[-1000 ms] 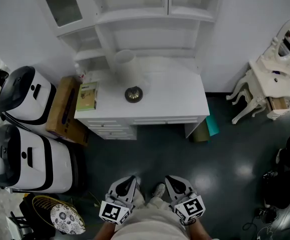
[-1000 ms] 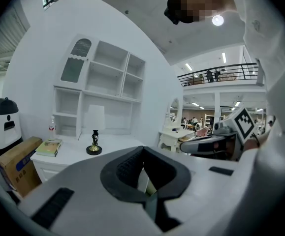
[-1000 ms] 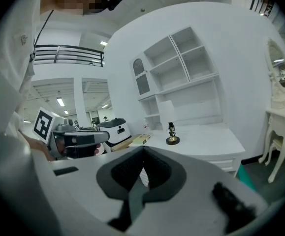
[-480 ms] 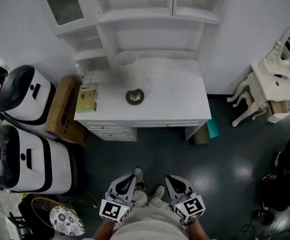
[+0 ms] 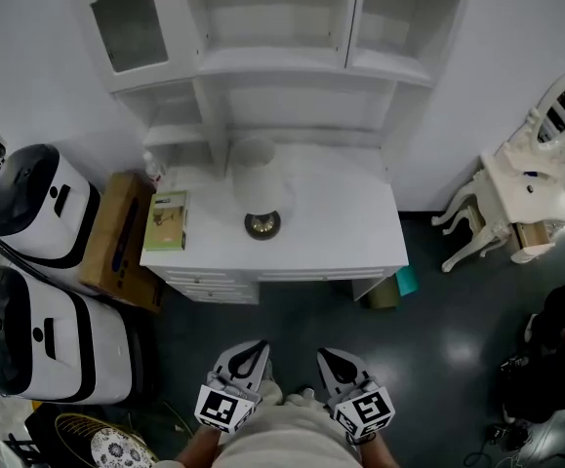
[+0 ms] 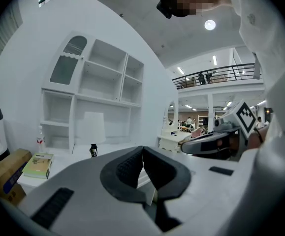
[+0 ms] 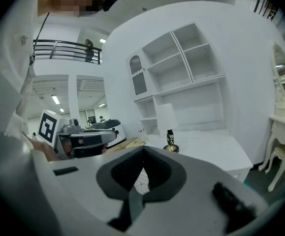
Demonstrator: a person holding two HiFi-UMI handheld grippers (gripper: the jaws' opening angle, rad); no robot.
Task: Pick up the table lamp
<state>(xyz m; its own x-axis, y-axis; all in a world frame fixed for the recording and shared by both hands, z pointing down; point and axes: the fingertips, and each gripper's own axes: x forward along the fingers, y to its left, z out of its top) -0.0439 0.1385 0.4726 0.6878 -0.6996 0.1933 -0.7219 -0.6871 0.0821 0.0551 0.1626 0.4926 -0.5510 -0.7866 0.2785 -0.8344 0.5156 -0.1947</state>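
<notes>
Table lamp [image 5: 259, 191]: white shade, dark stem, apparently brass round base; upright on white desk [image 5: 350, 232], frame centre.

Left gripper [image 5: 254, 347]: at 7 o'clock of head view's centre, close to torso [image 5: 287, 442], pointing toward 12, nose slightly down. Jaws together, pads meeting, nothing between. Left marker cube [image 5: 225, 409] at rear, facing up.
Right gripper [image 5: 331, 356]: at 5 o'clock, beside left one, parallel, not touching it, pointing toward 12. Jaws together, nothing between. Right marker cube [image 5: 364, 412] facing up.
Left forearm [image 5: 199, 445], right forearm [image 5: 382, 448]: only short stretches visible at bottom edge, flanking torso.
</notes>
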